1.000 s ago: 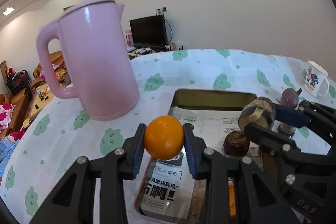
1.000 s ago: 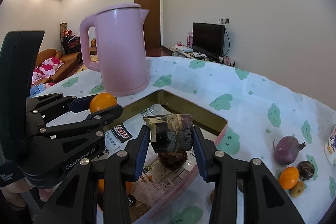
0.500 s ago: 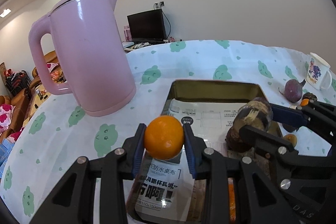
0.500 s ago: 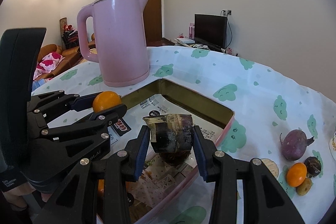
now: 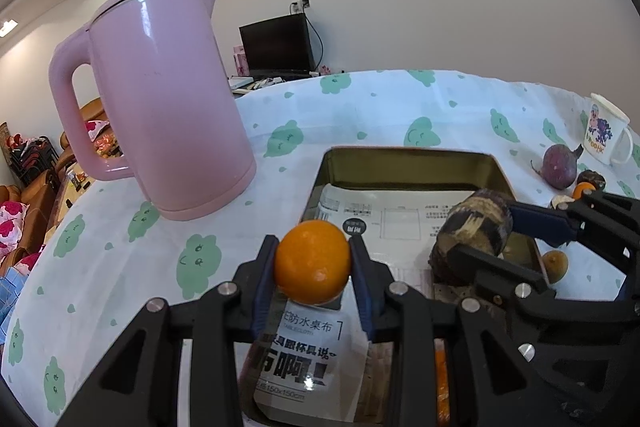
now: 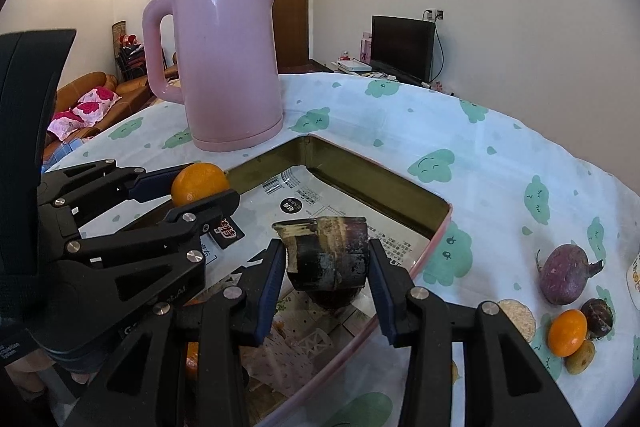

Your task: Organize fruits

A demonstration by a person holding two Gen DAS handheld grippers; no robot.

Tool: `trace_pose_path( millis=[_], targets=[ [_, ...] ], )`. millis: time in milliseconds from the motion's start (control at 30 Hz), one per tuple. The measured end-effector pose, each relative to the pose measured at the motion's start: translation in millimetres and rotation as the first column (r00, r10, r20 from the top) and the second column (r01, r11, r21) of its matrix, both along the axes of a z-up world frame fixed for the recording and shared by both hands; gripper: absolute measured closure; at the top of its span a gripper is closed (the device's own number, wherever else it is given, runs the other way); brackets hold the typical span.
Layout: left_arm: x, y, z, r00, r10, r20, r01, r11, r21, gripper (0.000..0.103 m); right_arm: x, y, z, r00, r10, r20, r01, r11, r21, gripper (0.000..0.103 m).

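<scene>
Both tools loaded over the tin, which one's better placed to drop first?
Right, probably. The right tool holds the dark stalk piece well inside the tin; the left tool has its orange near the tin's left edge.

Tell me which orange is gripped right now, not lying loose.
The orange clamped in the left gripper, above the tray. The other orange lies loose on the tablecloth among the small fruits beside the purple root.

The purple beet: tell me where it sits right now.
In the right wrist view, the purple beet lies on the tablecloth right of the tin tray, just behind a small orange and a dark round fruit.
</scene>
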State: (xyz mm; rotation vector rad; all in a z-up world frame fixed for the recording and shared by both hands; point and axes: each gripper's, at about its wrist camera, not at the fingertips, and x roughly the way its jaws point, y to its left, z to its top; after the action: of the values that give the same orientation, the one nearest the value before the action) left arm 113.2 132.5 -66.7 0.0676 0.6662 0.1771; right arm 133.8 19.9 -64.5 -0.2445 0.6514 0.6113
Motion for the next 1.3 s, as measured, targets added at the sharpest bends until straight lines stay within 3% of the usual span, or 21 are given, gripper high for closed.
trace_pose_path(
  millis=[167,300,500,733,967,1167,1300],
  targets=[
    [-0.2,-0.4,0.4,1.0,0.005,0.004,-0.005,1.0,0.005,0.066,-0.6,0.5,0.1,1.0,-0.001,0.0,0.001,1.0,-0.002,0.059],
    [-5.5,-1.2,4.0,0.999,0.024,0.039,-0.025,0.999,0.021,0.059,-0.4,0.2,0.1,1.0,0.0,-0.001,0.0,1.0,0.0,0.058],
    [-16.4,11.1,10.3,0.991,0.096,0.095,-0.095,0.995,-0.022,0.025,-1.7,-10.3,5.9,0.999,-0.027,0.02,0.027,0.999,0.033,0.04],
    [-30.9,5.9,23.9,0.984,0.094,0.151,-0.084,0.994,-0.07,0.007,-14.1,-29.4,26.5,0.998,-0.026,0.049,0.022,0.997,0.074,0.035],
    [-36.0,-27.4,38.0,0.984,0.028,0.177,-0.019,0.999,-0.05,0.005,-20.8,-99.3,51.2,0.983,-0.147,0.106,0.141,0.988,0.064,0.033],
    [-33.0,-71.2,32.1,0.986,-0.07,0.151,0.077,0.996,-0.047,0.006,-12.7,-164.1,41.7,0.956,-0.278,0.098,0.277,0.961,0.02,0.033],
    [-29.1,-114.1,24.1,0.98,-0.167,0.11,0.169,0.985,-0.012,0.018,-8.4,-195.9,31.4,0.936,-0.345,0.067,0.345,0.938,0.017,0.033]
  ],
)
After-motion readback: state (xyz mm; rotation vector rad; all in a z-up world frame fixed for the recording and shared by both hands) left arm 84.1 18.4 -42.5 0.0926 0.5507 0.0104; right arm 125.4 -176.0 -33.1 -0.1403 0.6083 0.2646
